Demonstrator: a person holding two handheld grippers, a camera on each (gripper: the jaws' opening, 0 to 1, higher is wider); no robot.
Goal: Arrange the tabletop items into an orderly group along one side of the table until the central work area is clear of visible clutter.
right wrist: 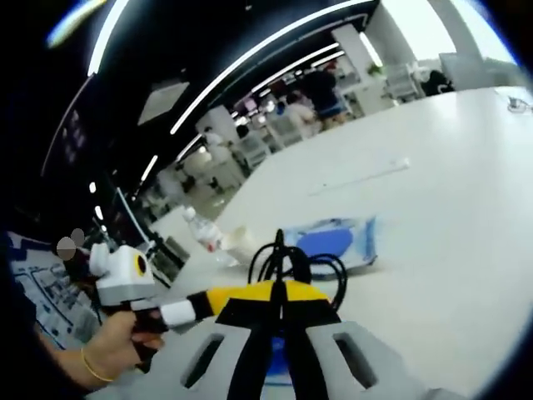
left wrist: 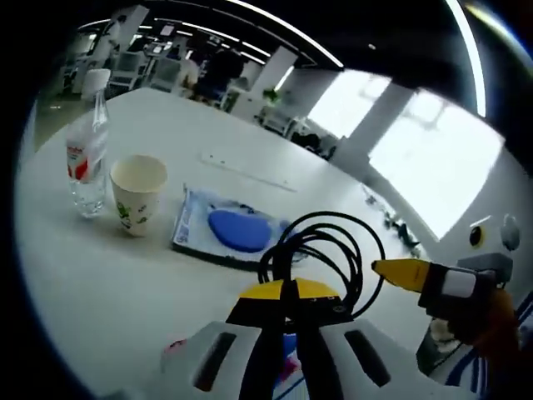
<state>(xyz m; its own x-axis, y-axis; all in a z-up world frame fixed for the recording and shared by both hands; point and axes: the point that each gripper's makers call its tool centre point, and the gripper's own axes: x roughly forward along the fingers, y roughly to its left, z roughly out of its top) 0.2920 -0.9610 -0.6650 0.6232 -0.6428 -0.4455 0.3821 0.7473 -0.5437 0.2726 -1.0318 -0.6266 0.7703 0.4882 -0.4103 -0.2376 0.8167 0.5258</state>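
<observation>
Closed tongs point(left wrist: 290, 310) – black cable point(left wrist: 329, 250)

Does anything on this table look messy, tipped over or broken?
Nothing looks spilled or damaged. The water bottle and paper cup stand upright side by side, and the blue packet lies flat. The one untidy thing is the black cable, a loose coil just beyond the left tongs.

Long light strips point(left wrist: 283, 33) cross a dark ceiling. Bright windows point(left wrist: 433, 158) stand beyond the white surface point(left wrist: 250, 133). Desks and chairs point(right wrist: 275, 125) fill the far room.
</observation>
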